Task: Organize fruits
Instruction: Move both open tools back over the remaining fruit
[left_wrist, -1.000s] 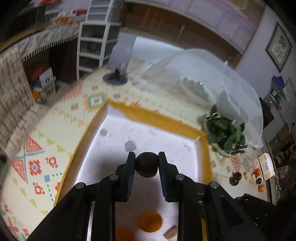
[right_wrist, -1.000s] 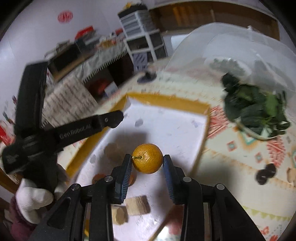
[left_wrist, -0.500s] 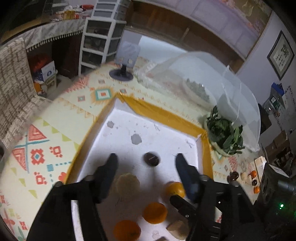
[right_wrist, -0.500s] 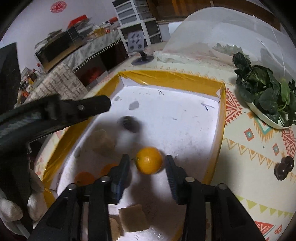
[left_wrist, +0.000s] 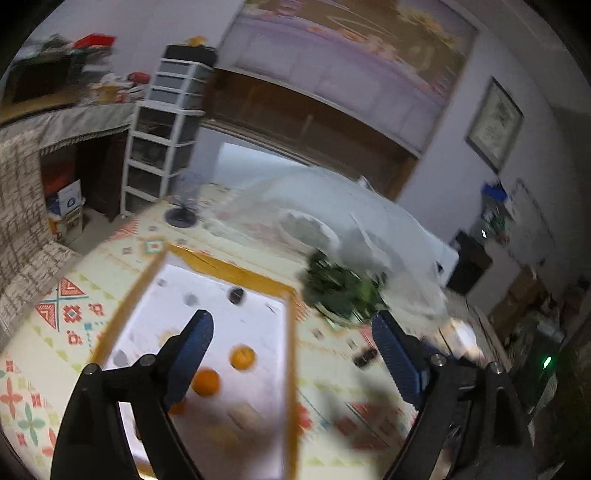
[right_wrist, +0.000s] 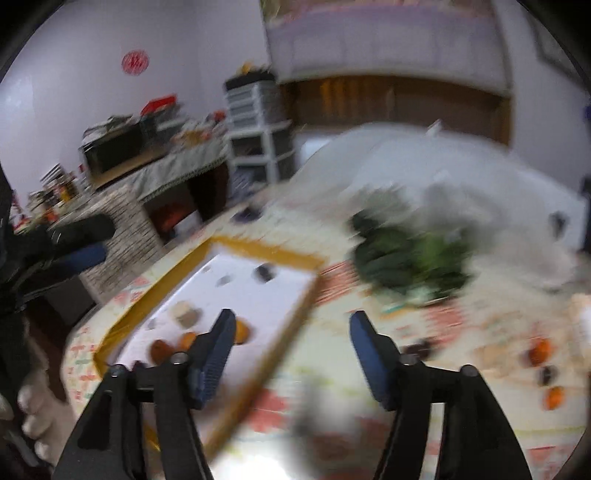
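Note:
A white tray with a yellow rim (left_wrist: 291, 332) holds a dark round fruit (left_wrist: 236, 294) near its far edge and oranges (left_wrist: 242, 357) nearer me. My left gripper (left_wrist: 291, 321) hangs above the tray's right edge. Its jaws are opening wide and nothing is between them. In the blurred right wrist view the tray (right_wrist: 258, 251) lies to the left with the dark fruit (right_wrist: 265, 272) and oranges (right_wrist: 242, 331) in it. My right gripper (right_wrist: 291, 319) is over the tray's right rim, its jaws opening and empty. Loose fruits (right_wrist: 539, 350) lie on the patterned cloth at far right.
A plate of leafy greens (left_wrist: 341, 291) sits right of the tray, under the edge of a white mesh food cover (left_wrist: 332, 206). Dark small pieces (right_wrist: 419, 347) lie on the cloth. Beige chunks (left_wrist: 242, 411) rest in the tray. A gloved hand (right_wrist: 33, 410) shows at lower left.
The left gripper let go of the dark fruit and the right one of the orange; both now lie in the tray. Both grippers opened, rose and swung right.

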